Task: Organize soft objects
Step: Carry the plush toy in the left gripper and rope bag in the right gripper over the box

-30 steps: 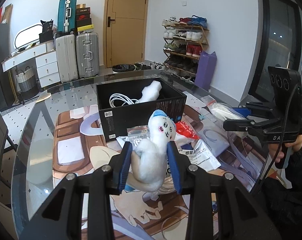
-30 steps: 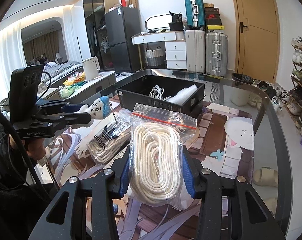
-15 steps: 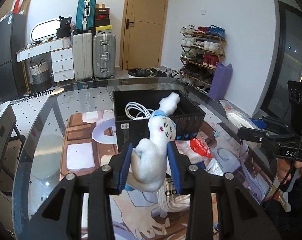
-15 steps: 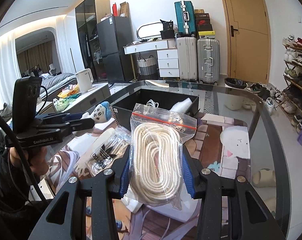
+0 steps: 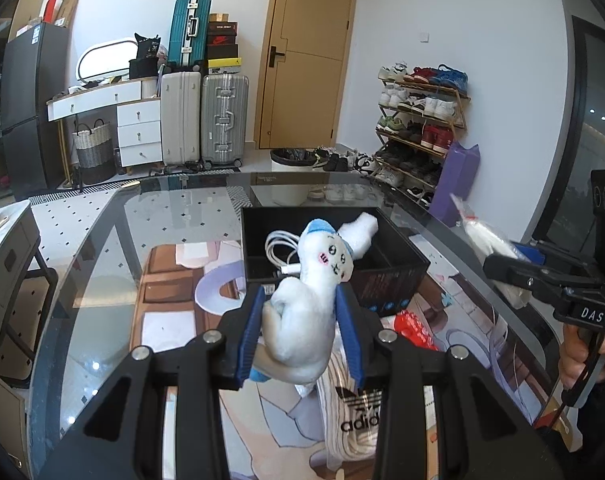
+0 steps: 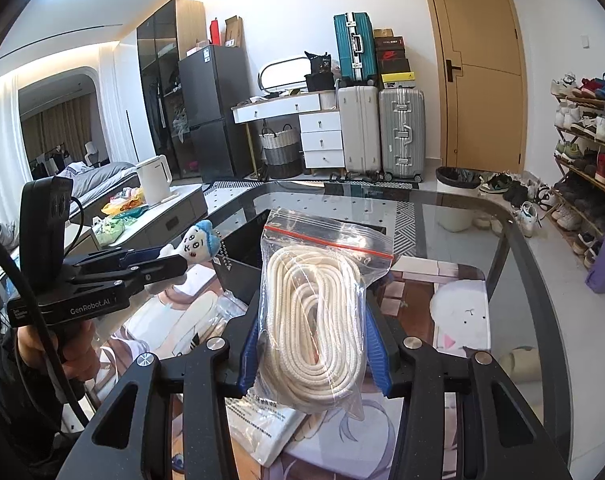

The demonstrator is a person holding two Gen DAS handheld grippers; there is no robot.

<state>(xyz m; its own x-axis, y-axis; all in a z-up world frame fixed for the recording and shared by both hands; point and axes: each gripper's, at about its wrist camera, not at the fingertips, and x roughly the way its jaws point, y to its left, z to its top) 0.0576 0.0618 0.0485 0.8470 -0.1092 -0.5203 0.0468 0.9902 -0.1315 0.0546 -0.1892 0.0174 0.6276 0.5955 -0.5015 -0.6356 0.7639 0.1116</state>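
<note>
- Left wrist view: the left gripper [image 5: 302,330] is clamped on a small white plush toy [image 5: 308,300] with a blue cap, held in the air just short of the black box [image 5: 394,276] on the glass table [image 5: 102,280].
- The right gripper [image 6: 312,344] is closed on a zip bag of white rope [image 6: 318,316], also lifted above the table, with the box partly hidden behind the bag.
- Done so far, judging by what lies in the box: a coiled white cable [image 5: 280,246] and a white plush piece [image 5: 360,230] sit inside its divided compartments. Which compartment each occupies I cannot tell exactly.
- Left to do, as I judge it: both held items are not yet in the box, and several things remain on the table. Those are an Adidas-marked bag of white cord [image 5: 354,412], a red packet [image 5: 412,328] and a flat white printed pouch [image 6: 262,424].
- Count: two grippers, each holding one item; one box; two items visible inside it; at least three loose items on the table, though the grippers hide part of the surface.
- The task looks roughly midway, with the plush toy closest to the box.
</note>
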